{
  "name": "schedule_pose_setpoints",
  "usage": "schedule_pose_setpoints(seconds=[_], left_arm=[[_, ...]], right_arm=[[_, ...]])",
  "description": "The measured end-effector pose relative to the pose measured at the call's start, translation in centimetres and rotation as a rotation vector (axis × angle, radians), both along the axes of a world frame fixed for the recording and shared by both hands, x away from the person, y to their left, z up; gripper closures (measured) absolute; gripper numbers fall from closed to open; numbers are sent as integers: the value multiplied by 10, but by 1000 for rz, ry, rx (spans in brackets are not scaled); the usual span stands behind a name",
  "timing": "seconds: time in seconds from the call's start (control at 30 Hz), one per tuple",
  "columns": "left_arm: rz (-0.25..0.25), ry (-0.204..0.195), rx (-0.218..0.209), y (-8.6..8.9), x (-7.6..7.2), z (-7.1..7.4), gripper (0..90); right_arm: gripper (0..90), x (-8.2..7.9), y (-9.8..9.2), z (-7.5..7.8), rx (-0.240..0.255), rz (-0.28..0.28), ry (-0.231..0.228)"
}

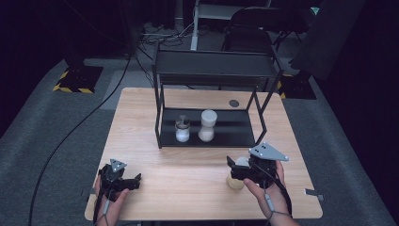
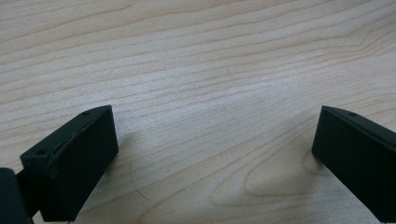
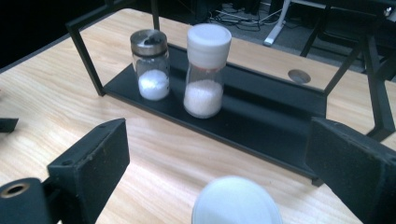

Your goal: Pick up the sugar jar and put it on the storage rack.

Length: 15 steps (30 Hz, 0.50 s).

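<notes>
— Nearest the person, at about seven o'clock on the pale wooden table [image 1: 197,188], what sits there?

— The left gripper [image 1: 134,181], held in a hand, low over bare wood. In the left gripper view its black jaws stand wide apart with nothing between them.

— And at five o'clock?

— The right gripper [image 1: 233,168], with its grey three-cornered plate on top. Its jaws are spread too, one to each side of a small cream jar with a round white lid [image 3: 236,201]. The pads do not press on it. The jar stands upright on the table, just short of the shelf's front edge.

— Farther out, toward twelve o'clock?

— A black metal two-tier shelf [image 1: 211,139] stands mid-table. On its lower tier are a clear glass shaker with a metal cap [image 3: 151,65] and, just beside it at three o'clock, a taller clear grinder with a white top [image 3: 206,70], both holding white grains.

— Beyond that?

— A small dark round disc [image 1: 234,102] in the tabletop behind the shelf.
</notes>
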<state>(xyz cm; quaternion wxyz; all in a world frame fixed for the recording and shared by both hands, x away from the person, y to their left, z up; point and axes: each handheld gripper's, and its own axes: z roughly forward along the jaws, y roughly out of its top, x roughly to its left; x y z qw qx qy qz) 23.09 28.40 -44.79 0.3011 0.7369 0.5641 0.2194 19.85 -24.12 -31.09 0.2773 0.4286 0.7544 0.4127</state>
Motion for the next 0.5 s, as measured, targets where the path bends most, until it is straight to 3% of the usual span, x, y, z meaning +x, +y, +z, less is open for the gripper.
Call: schedule_pose_setpoints(seconds=[0.5], left_arm=[[0,0,0,0,0,0,3]], right_arm=[[62,-15,-12,-20,-14,15,35]])
